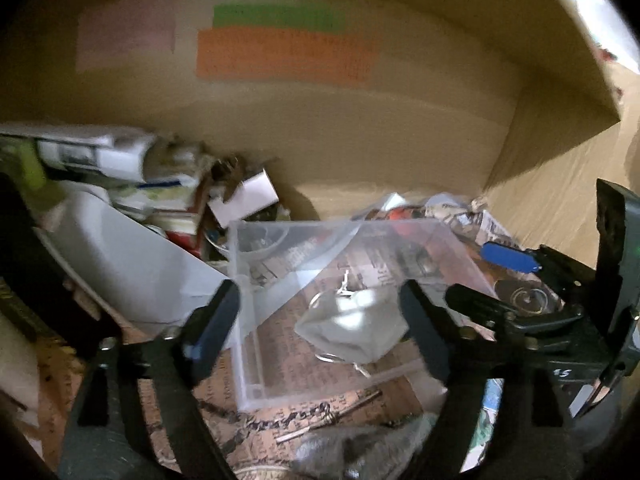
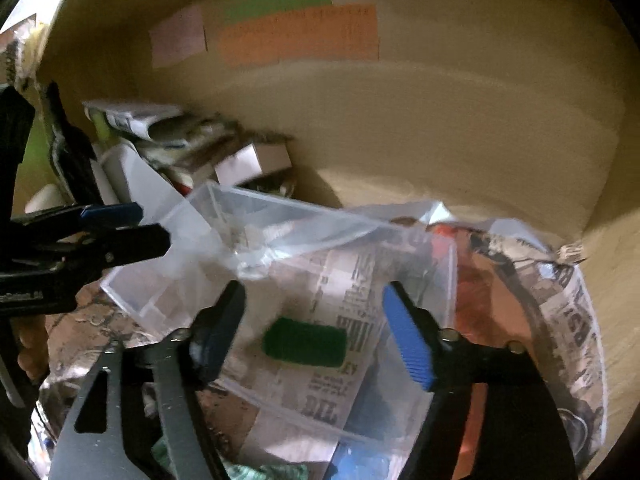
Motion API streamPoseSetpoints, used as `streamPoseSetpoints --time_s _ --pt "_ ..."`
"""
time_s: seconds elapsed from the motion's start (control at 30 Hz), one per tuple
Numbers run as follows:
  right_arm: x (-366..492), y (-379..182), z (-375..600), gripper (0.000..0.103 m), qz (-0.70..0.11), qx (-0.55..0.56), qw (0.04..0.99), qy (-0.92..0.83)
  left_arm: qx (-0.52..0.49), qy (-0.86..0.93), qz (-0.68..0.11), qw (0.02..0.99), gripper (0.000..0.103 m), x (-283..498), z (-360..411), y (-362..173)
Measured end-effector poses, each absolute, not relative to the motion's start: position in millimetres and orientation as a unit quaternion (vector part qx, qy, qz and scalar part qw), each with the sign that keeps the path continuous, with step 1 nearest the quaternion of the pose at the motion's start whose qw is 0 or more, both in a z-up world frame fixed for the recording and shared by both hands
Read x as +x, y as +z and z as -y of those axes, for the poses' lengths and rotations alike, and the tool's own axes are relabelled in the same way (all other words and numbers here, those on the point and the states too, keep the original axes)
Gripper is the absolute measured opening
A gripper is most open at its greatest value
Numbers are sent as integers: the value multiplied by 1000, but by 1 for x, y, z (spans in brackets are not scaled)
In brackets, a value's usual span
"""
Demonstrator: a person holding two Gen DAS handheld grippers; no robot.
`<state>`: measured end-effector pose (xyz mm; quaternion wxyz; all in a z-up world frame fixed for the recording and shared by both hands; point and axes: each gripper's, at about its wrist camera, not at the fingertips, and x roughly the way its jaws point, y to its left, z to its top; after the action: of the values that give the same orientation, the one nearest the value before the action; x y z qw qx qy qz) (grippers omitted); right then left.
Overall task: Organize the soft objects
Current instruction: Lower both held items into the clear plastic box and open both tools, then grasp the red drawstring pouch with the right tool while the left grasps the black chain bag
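Observation:
Both grippers reach into a cardboard box (image 1: 360, 140) full of clutter. My left gripper (image 1: 320, 312) is open over a clear plastic case (image 1: 256, 360) and a small clear bag (image 1: 352, 328) lying on newspaper. My right gripper (image 2: 316, 320) is open above a clear plastic bag (image 2: 340, 264) with a green pad (image 2: 305, 342) under it. The left gripper shows at the left of the right wrist view (image 2: 136, 228); the right gripper shows at the right of the left wrist view (image 1: 500, 276). A grey fuzzy thing (image 1: 344, 452) and a green knit cloth (image 2: 260, 470) lie at the bottom edges.
Colored labels (image 1: 280, 52) are stuck on the box's back wall. White boxes and cartons (image 1: 132, 216) pile up at the back left. Crumpled newspaper (image 2: 572, 320) fills the right side. A chain (image 1: 264, 420) lies on the newspaper. Wooden floor (image 1: 568, 208) shows beyond the box's right wall.

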<state>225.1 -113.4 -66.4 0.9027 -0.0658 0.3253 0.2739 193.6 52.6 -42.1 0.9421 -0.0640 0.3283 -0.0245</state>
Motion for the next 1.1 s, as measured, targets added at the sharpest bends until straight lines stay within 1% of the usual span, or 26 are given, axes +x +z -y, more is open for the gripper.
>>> streamPoseSetpoints --time_s 0.07,0.1,0.17,0.23,0.27,0.3,0.33,0.47,0.57,0.87,1.0,1.1 --pt "211 -56 119 84 -305 -63 909 277 -59 -21 -314 947 100 180 -52 -36" --pt "205 -52 122 84 -298 -62 911 278 -56 -18 -305 951 101 169 -51 -32" --pt "191 -45 127 85 -284 -59 914 284 -51 -19 -297 953 102 156 -50 -28" --pt "180 -41 133 92 -275 -53 916 288 -45 -22 -293 955 103 140 -48 -28" --pt "171 -39 137 97 -268 -51 918 288 -44 -22 -293 955 103 134 -47 -28" --pt "165 -40 139 100 -263 -49 920 288 -44 -22 -294 955 103 128 -46 -30" --pt "159 -41 141 101 -258 -48 921 288 -43 -23 -297 954 103 121 -45 -33" --pt "137 -48 148 102 -253 -51 923 285 -45 -24 -311 949 103 103 -38 -47" --pt "122 -61 156 102 -265 -44 922 279 -43 -30 -318 947 103 92 -32 -58" --pt "87 -113 170 102 -339 -28 902 267 -35 -41 -364 930 103 73 -6 -110" --pt "73 -131 170 102 -365 -29 889 274 -36 -37 -382 923 103 72 0 -130" --pt "66 -143 166 101 -371 -40 886 276 -23 -24 -380 924 103 74 6 -137"
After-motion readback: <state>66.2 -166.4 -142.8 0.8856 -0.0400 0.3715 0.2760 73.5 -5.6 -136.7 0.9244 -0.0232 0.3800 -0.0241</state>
